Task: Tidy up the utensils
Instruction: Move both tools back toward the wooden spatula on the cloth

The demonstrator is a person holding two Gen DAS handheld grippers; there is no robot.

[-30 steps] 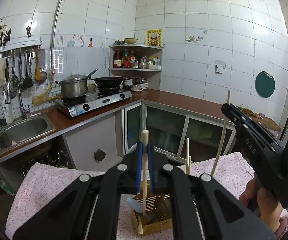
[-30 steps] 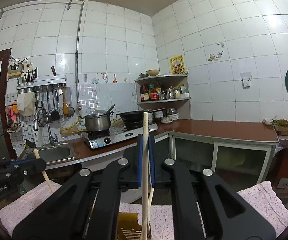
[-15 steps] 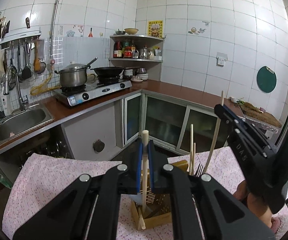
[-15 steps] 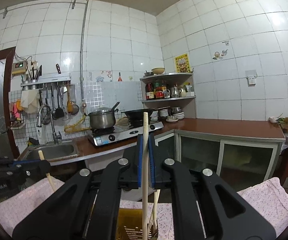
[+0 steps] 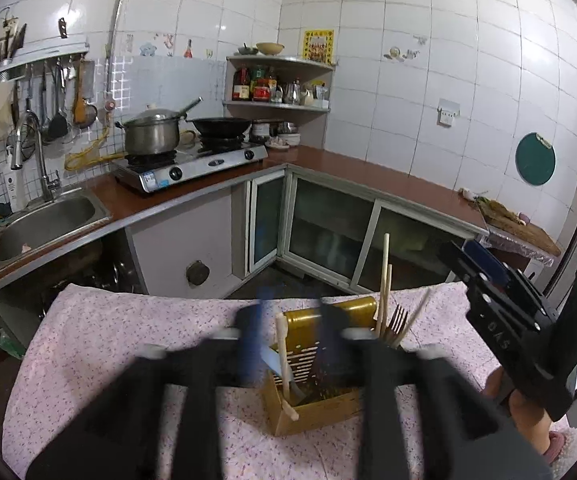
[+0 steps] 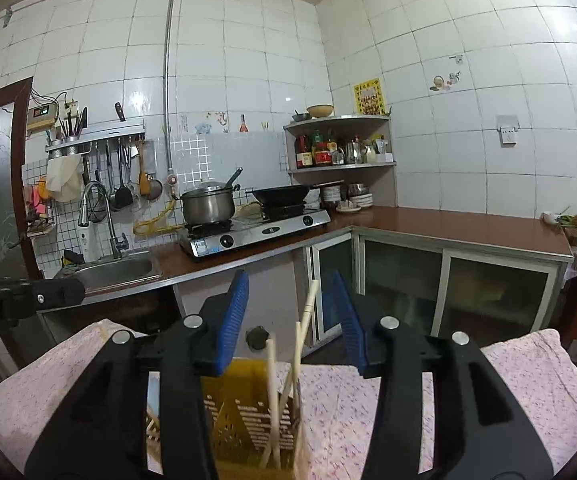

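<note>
A yellow-brown utensil holder stands on the pink floral cloth. In the left wrist view my left gripper is open and motion-blurred just above it; a wooden-handled utensil stands free in the front compartment. Chopsticks and a fork stand in the back compartment. My right gripper is open over the holder, with chopsticks leaning loose between its jaws. The right gripper also shows at the right of the left wrist view.
Beyond the cloth-covered table is a kitchen counter with a sink, a gas stove with a pot and a wok, and glass-door cabinets. A cutting board lies at the right.
Both grippers have opened. The left let go of the wooden-handled utensil and the right let go of its chopstick; both now stand in the holder. Both views tilted downward.
</note>
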